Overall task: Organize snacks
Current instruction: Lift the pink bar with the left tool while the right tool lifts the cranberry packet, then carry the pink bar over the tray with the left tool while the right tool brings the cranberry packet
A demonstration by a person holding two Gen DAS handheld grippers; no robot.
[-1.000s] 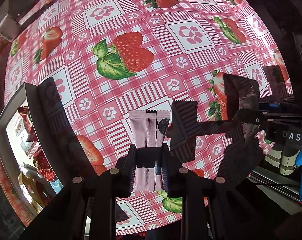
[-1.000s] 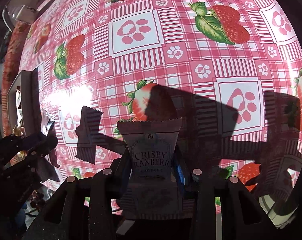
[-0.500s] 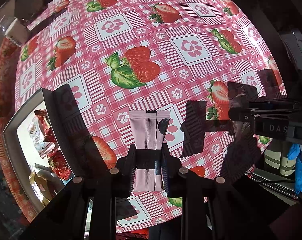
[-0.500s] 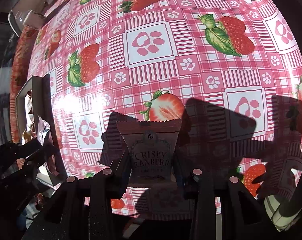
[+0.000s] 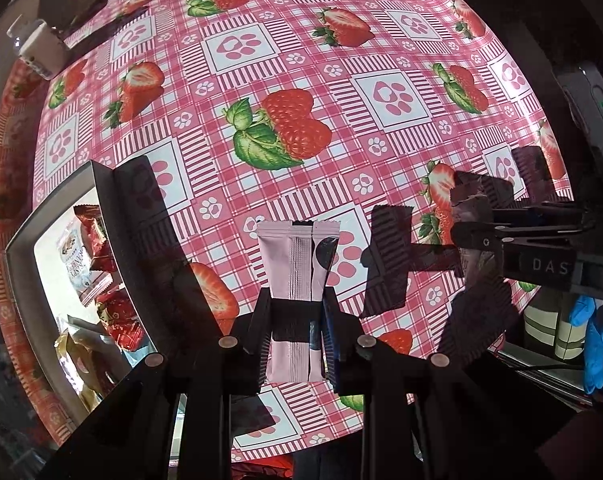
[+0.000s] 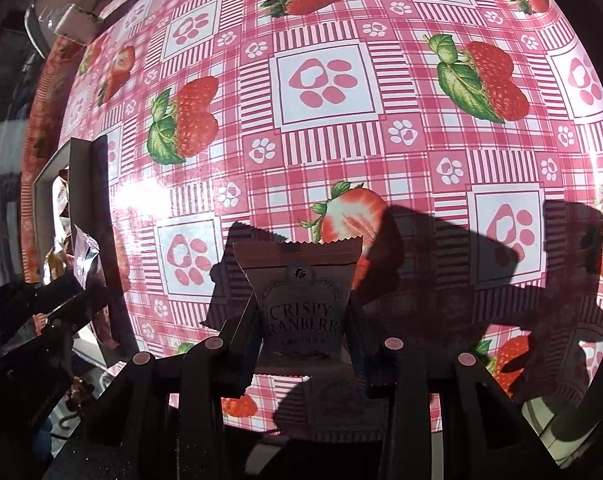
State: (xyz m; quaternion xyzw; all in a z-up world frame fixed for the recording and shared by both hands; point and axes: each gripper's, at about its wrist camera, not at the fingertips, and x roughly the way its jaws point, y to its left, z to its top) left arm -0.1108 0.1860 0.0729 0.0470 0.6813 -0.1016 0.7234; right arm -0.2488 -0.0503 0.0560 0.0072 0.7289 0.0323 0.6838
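A slim pink snack packet (image 5: 297, 280) with a crimped top edge stands upright low in the middle of the left wrist view, lifted clear of the cloth. A brownish packet (image 6: 301, 304) printed "CRISPY CRANBERRY" stands upright low in the middle of the right wrist view. A grey box (image 5: 101, 184) at the left edge holds red and gold wrapped snacks (image 5: 117, 312).

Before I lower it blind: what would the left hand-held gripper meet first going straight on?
Probably bare tablecloth. The left hand-held gripper points down, its pink packet leading; the box sits off to one side. Depth is unclear.
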